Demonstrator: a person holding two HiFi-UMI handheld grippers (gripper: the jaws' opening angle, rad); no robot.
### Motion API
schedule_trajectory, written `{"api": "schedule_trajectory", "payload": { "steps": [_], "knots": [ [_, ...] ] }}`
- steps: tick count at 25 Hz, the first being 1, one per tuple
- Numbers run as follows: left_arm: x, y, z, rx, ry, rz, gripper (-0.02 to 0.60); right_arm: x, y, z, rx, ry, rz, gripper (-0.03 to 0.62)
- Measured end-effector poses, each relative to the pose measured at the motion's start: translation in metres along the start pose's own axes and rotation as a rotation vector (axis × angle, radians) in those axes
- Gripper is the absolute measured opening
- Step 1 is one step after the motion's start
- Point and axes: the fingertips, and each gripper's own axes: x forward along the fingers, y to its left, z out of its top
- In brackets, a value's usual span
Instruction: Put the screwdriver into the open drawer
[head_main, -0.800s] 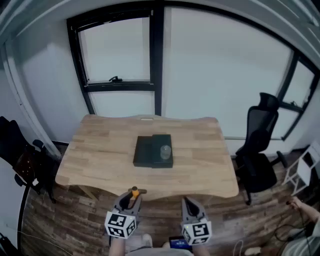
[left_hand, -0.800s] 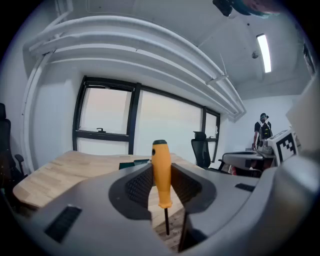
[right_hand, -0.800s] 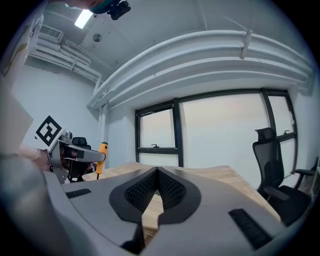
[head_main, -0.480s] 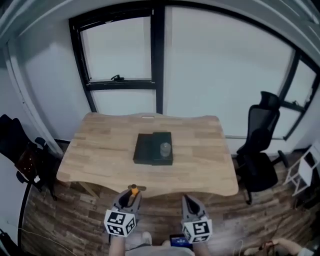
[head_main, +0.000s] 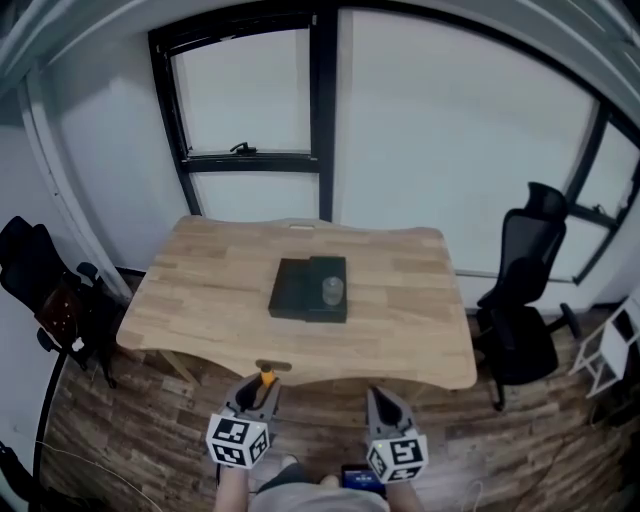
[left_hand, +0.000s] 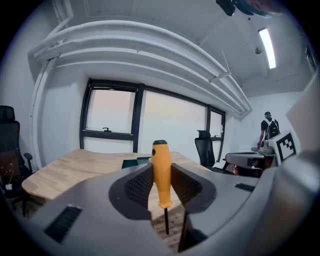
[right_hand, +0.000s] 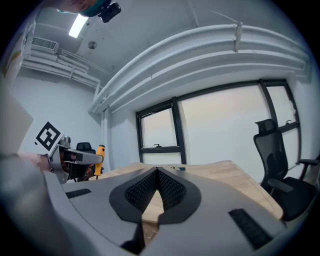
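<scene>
An orange-handled screwdriver (left_hand: 161, 172) stands upright between the pads of my left gripper (left_hand: 161, 176), which is shut on its handle, with the thin shaft pointing down. In the head view the left gripper (head_main: 262, 386) hangs just before the table's near edge, with the screwdriver handle (head_main: 266, 377) at its tip. My right gripper (head_main: 378, 398) is beside it, shut with nothing between its pads (right_hand: 172, 189). A dark drawer unit (head_main: 309, 289) lies at the middle of the wooden table (head_main: 200, 290), well beyond both grippers. From here I cannot tell how far the drawer stands open.
A small clear object (head_main: 331, 291) rests on the drawer unit. A black office chair (head_main: 520, 300) stands right of the table, and another dark chair (head_main: 50, 300) stands left. Windows line the wall behind. The floor is wood plank.
Both grippers stay in about the same place in front of the table. The head view has shifted slightly. A person's arm at the lower right has left the picture.
</scene>
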Motion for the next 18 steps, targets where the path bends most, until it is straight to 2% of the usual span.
{"api": "schedule_trajectory", "payload": {
  "steps": [10, 18],
  "knots": [
    [0.008, 0.021, 0.002, -0.007, 0.007, 0.031, 0.110, 0.023, -0.005, 0.001, -0.001, 0.005, 0.000, -0.003],
    [0.064, 0.059, 0.001, -0.037, 0.017, 0.027, 0.110, 0.085, -0.019, -0.003, -0.027, 0.034, -0.001, -0.003]
  ]
}}
